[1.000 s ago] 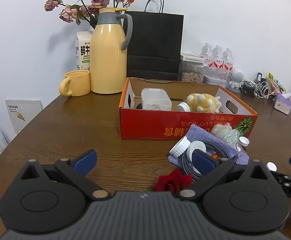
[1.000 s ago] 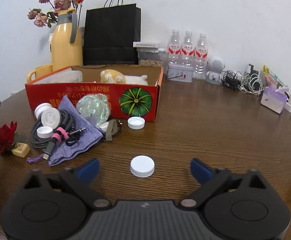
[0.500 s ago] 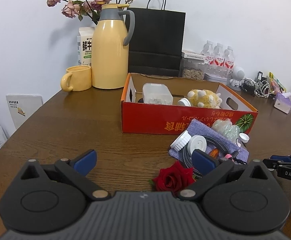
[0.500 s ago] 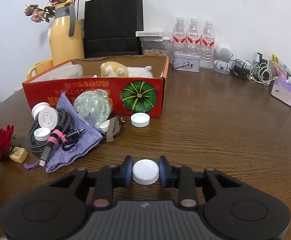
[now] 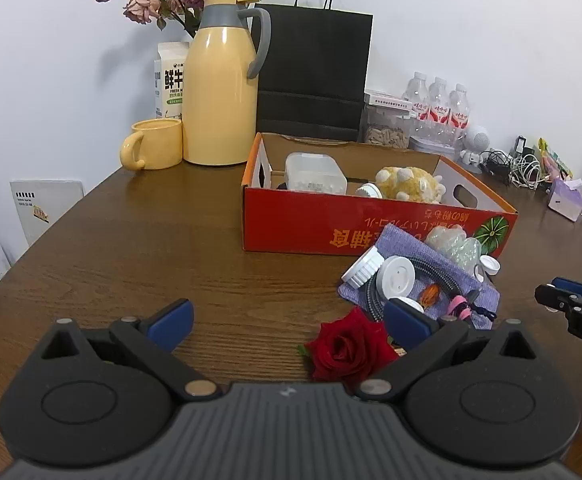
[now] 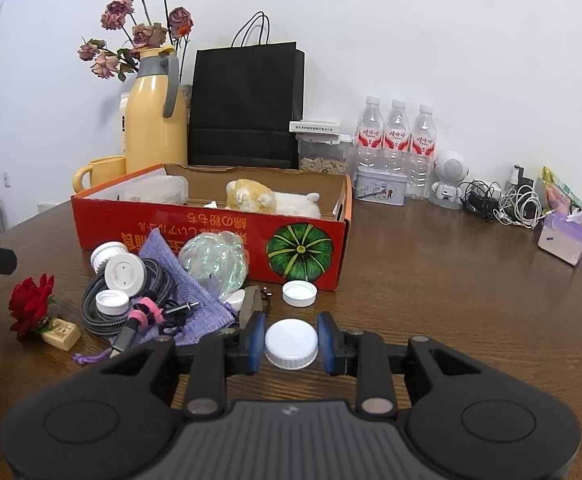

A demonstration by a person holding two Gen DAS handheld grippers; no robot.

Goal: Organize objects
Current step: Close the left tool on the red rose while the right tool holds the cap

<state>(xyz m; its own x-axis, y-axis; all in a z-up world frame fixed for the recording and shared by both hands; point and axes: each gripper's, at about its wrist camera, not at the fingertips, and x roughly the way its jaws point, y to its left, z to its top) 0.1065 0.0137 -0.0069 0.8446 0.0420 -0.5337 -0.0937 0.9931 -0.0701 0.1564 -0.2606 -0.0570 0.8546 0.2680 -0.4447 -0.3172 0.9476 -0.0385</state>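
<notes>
A brown wooden table (image 6: 451, 288) is carrying everything. On it a red cardboard box (image 6: 211, 232) is sitting open, holding a plush toy (image 6: 271, 200) and a clear plastic container (image 5: 315, 172). Behind the box a black paper bag (image 6: 247, 108) and a yellow thermos jug (image 6: 155, 120) are standing against the wall, with three water bottles (image 6: 397, 136) further right. Just in front of the box a purple cloth (image 6: 187, 292) is lying under a coiled cable (image 6: 103, 300), a crumpled clear wrapper (image 6: 215, 260) and several white lids. A red rose (image 5: 351, 346) is lying near the cloth.

The right tool (image 6: 291, 342) is pinching a white cap (image 6: 291, 344) between its blue pads, which are pressing on both sides of it; the cap is sitting low over the table, in front of the box. The left tool (image 5: 287, 320) is hovering with its jaws spread wide and nothing between the pads, the rose lying beside its right finger.
</notes>
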